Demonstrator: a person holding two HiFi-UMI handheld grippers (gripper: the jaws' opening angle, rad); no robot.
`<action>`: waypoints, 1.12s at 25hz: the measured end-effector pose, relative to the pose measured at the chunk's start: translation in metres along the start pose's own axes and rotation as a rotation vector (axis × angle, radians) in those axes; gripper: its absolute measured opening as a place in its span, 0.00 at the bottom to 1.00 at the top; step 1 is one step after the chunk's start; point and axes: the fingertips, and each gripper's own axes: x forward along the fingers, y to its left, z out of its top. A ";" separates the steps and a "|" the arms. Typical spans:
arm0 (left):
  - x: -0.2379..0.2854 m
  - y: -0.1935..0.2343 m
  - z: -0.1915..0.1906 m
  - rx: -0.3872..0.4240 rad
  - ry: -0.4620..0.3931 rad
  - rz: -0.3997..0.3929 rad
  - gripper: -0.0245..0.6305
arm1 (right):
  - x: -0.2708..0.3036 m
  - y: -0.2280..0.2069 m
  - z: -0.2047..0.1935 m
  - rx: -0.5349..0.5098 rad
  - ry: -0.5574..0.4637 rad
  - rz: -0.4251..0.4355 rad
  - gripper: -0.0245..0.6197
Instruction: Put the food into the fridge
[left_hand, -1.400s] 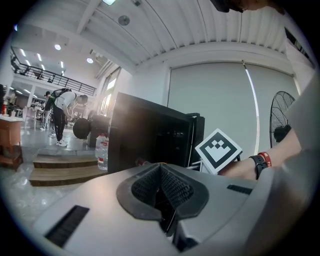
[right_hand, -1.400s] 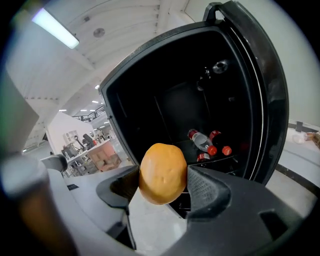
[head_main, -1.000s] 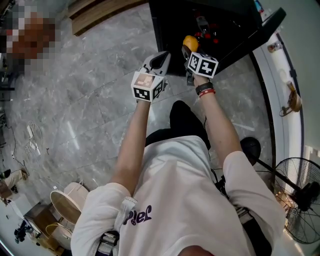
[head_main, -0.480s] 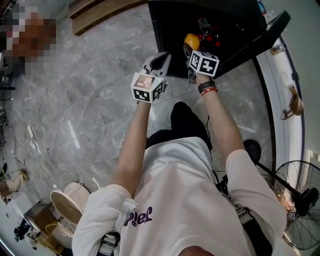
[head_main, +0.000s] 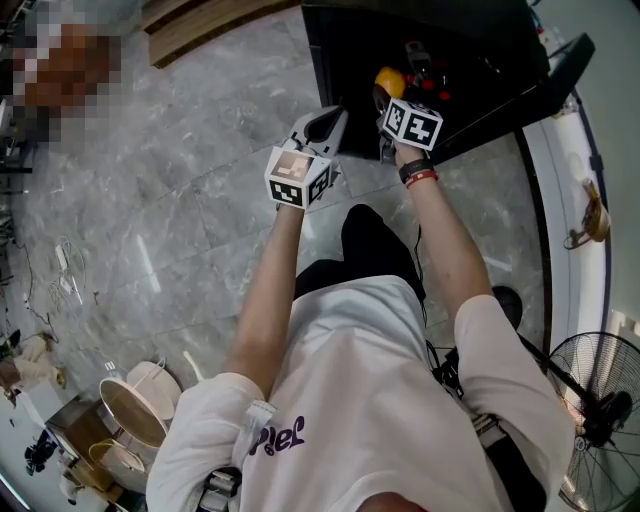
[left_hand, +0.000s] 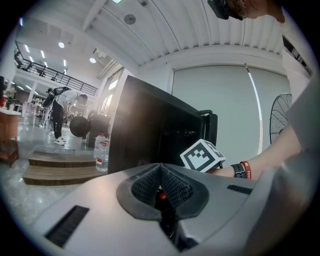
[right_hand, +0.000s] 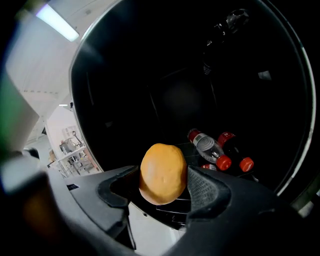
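Right claw (right_hand: 163, 186) is clamped on the orange (right_hand: 163, 174), pads pressing it from 9 and 3 o'clock! The fruit sits upright between them, poking out at the dark mouth of the fridge (right_hand: 165, 90). Inside, at 2 o'clock from the orange, red-capped bottles (right_hand: 216, 150) lie on a wire shelf. Over to the left claw (left_hand: 161, 192): jaws together, nothing in them, hovering outside the fridge. From the head view, the left claw (head_main: 320, 125) hangs over the grey floor (head_main: 180, 200), with the right claw at its 2 o'clock, reaching past the fridge's front edge. A red wristband (head_main: 416, 180) shows on the right arm. Down at 4 o'clock stands a fan (head_main: 600, 400).
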 end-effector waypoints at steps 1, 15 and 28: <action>0.001 0.001 0.000 0.000 -0.001 0.000 0.06 | 0.004 0.000 0.000 -0.002 0.000 0.001 0.52; 0.023 0.007 -0.008 0.010 0.003 -0.003 0.06 | 0.045 -0.022 -0.002 -0.056 0.020 -0.007 0.52; 0.039 0.010 -0.012 0.030 0.002 -0.015 0.06 | 0.083 -0.037 0.003 -0.072 0.016 -0.001 0.52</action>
